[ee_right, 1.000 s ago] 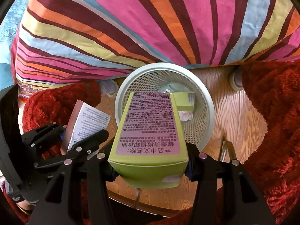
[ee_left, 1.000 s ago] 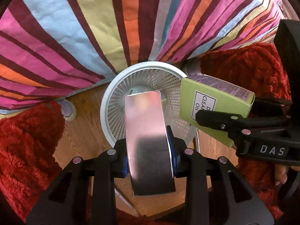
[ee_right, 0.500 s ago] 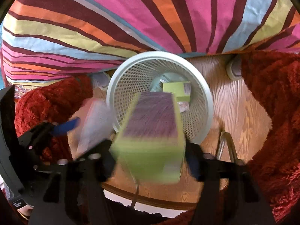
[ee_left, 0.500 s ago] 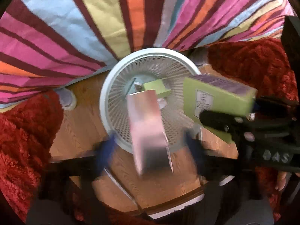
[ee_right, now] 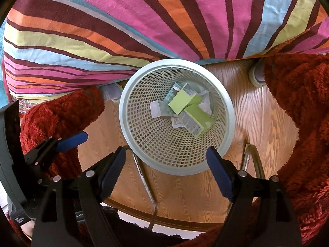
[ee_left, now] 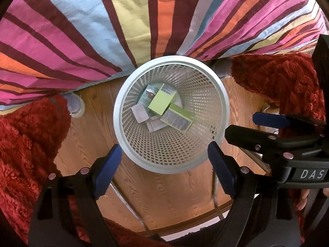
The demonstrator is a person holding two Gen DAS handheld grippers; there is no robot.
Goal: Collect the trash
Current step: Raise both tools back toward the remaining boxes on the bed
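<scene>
A white mesh wastebasket (ee_left: 117, 113) (ee_right: 122, 113) stands on the wood floor against the striped bed. Inside it lie a short green box (ee_left: 162, 100) (ee_right: 182, 101), a long green box (ee_left: 177, 119) (ee_right: 197, 120), a small pale box (ee_left: 139, 113) (ee_right: 155, 109) and some paper packaging. My left gripper (ee_left: 164, 150) (ee_right: 61, 144) hovers open above the basket's near rim, holding nothing. My right gripper (ee_right: 166, 152) (ee_left: 242, 126) hangs just to its right, also over the rim; its jaws are opening and nothing is between them.
A striped bedspread (ee_left: 127, 24) hangs over the far side of the basket. Red shaggy rugs (ee_left: 24, 144) (ee_right: 304, 111) flank the strip of wood floor (ee_left: 164, 197). Grey round bed feet (ee_left: 75, 107) (ee_right: 256, 75) stand at the bed's edge. Thin metal bars (ee_right: 147, 185) cross below.
Both grippers opened and dropped their loads: the silver box from the left and the long green box from the right fell into the basket. Neither hand moved much.
</scene>
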